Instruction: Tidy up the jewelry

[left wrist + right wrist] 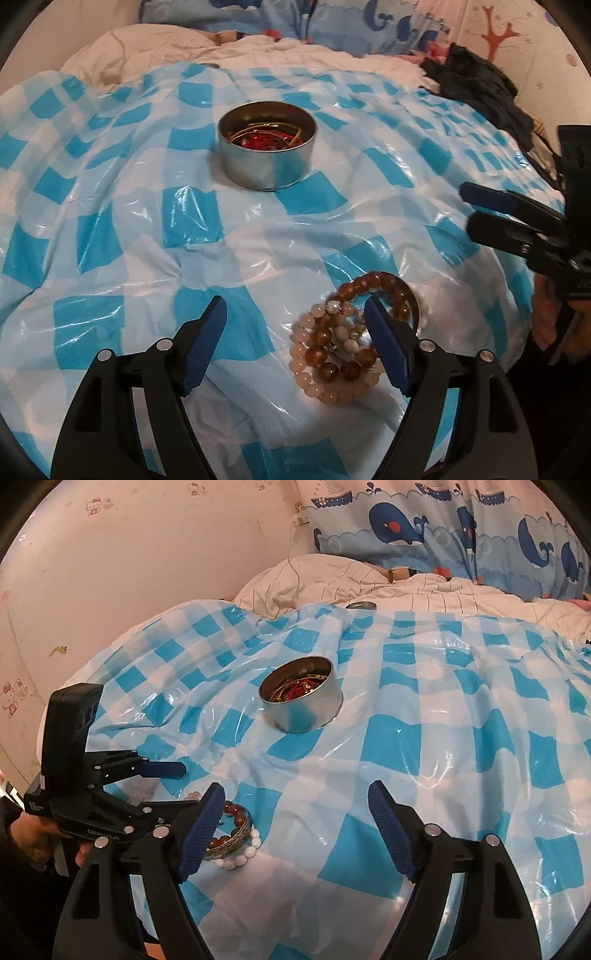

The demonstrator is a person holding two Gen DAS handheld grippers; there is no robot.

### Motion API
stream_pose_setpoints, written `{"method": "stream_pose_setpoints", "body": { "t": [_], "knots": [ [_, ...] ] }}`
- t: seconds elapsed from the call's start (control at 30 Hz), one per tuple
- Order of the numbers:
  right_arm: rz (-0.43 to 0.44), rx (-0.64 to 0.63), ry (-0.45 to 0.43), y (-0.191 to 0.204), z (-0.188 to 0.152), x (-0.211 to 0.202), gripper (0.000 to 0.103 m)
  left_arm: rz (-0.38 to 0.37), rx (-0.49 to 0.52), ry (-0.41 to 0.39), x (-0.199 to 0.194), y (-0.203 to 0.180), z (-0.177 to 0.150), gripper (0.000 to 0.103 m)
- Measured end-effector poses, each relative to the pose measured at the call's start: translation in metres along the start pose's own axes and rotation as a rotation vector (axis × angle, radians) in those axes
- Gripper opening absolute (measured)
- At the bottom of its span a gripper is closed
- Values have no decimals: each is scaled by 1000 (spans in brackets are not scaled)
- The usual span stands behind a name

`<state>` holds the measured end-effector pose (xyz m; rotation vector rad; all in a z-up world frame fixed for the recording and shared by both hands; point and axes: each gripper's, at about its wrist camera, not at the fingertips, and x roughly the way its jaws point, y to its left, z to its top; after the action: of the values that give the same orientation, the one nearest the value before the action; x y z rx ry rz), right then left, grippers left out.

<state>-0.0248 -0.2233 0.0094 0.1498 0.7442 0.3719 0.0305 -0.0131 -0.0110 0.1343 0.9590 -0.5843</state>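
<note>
Glossy, crinkled blue-and-white checked plastic sheet point(229, 236); smooth, shiny round metal tin point(266, 157); polished amber and pale bead bracelets point(343, 343); matt white cloth bedding point(424, 590).

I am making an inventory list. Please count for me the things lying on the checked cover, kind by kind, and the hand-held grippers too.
Round metal tin with jewelry inside: 1
Pile of bead bracelets: 1 (single bracelets too tangled to count)
Hand-held grippers: 2, the left hand-held gripper and the right hand-held gripper, both open
Total: 4
</note>
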Motion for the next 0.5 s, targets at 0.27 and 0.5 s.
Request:
{"method": "stream_pose_setpoints", "body": {
  "t": [0.27,0.5],
  "knots": [
    [-2,13,33,0,-5,15,77,-116,15,12,3,-1,-3,13],
    [10,-41,11,11,-6,15,77,-155,-51,-21,-12,16,-1,7]
  ]
}}
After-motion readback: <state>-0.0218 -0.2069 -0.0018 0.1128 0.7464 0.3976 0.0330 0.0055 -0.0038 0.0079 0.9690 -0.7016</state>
